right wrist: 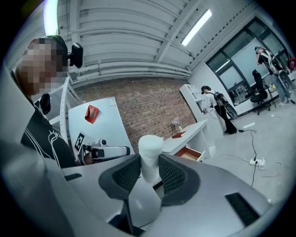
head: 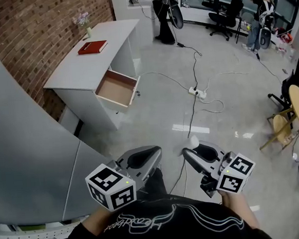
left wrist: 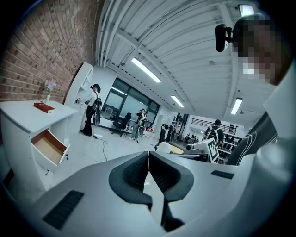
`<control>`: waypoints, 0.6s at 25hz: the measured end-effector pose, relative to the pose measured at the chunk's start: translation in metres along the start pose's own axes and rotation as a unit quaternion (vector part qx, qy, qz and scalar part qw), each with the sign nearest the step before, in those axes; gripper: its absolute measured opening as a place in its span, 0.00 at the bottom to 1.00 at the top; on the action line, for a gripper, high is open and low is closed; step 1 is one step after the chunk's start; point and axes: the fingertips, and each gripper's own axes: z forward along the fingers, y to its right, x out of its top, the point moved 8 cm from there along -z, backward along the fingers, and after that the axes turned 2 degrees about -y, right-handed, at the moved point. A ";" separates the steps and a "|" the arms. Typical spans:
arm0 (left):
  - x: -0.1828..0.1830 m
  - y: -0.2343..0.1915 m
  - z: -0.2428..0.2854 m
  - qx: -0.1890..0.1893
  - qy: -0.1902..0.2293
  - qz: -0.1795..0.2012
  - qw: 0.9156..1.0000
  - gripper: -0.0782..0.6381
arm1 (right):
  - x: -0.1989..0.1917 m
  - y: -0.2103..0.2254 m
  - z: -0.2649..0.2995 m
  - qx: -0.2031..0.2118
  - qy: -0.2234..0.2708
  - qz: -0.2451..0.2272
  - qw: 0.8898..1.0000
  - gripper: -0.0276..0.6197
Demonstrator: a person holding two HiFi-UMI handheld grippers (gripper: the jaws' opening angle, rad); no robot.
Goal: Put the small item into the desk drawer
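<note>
A small white cylinder-shaped item (right wrist: pixel 150 155) stands between the dark pads of my right gripper (right wrist: pixel 150 170), which is shut on it. In the head view the item (head: pixel 193 141) shows as a pale tip at the front of the right gripper (head: pixel 193 150). My left gripper (head: pixel 155 162) is beside it on the left, with its jaws pressed together and nothing in them (left wrist: pixel 149 163). The white desk (head: pixel 84 70) stands ahead on the left by the brick wall. Its drawer (head: pixel 117 88) is pulled open and looks bare inside, and is also visible past each gripper (left wrist: pixel 48 147) (right wrist: pixel 189 153).
A red book (head: pixel 93 47) and a small flower vase (head: pixel 87 28) sit on the desk top. A power strip (head: pixel 198 92) with cables lies on the floor ahead. Wooden stools (head: pixel 284 124) stand at the right, a grey panel (head: pixel 23 152) at the left. People and office chairs (head: pixel 224 15) are at the back.
</note>
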 end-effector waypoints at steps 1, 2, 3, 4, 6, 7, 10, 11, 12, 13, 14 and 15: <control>0.008 -0.019 0.008 0.003 -0.004 -0.006 1.000 0.14 | 0.008 0.014 0.016 0.001 -0.003 0.005 1.000 0.24; 0.018 -0.037 0.016 0.007 -0.008 -0.012 1.000 0.14 | 0.016 0.028 0.032 0.003 -0.006 0.010 1.000 0.24; 0.028 -0.057 0.026 0.011 -0.011 -0.017 1.000 0.14 | 0.025 0.044 0.049 0.005 -0.009 0.015 1.000 0.24; 0.038 -0.076 0.035 0.015 -0.014 -0.021 1.000 0.14 | 0.033 0.060 0.066 0.008 -0.013 0.021 1.000 0.24; 0.060 -0.119 0.056 0.023 -0.017 -0.029 0.999 0.14 | 0.049 0.094 0.103 0.013 -0.023 0.031 0.999 0.24; 0.073 -0.142 0.067 0.026 -0.017 -0.032 0.999 0.14 | 0.057 0.113 0.123 0.015 -0.027 0.036 0.999 0.24; 0.105 -0.215 0.096 0.043 -0.017 -0.045 0.998 0.14 | 0.081 0.167 0.188 0.023 -0.044 0.050 0.998 0.24; 0.113 -0.239 0.103 0.051 -0.018 -0.052 0.997 0.14 | 0.087 0.183 0.210 0.026 -0.051 0.052 0.997 0.24; 0.121 -0.263 0.110 0.060 -0.019 -0.058 0.996 0.14 | 0.094 0.199 0.231 0.029 -0.059 0.053 0.996 0.24; 0.127 -0.286 0.115 0.067 -0.019 -0.065 0.995 0.14 | 0.100 0.214 0.250 0.031 -0.068 0.053 0.996 0.24; 0.132 -0.308 0.121 0.074 -0.018 -0.071 0.995 0.14 | 0.106 0.228 0.268 0.031 -0.075 0.053 0.995 0.24; 0.137 -0.329 0.124 0.081 -0.017 -0.077 0.994 0.14 | 0.112 0.242 0.285 0.029 -0.082 0.052 0.995 0.24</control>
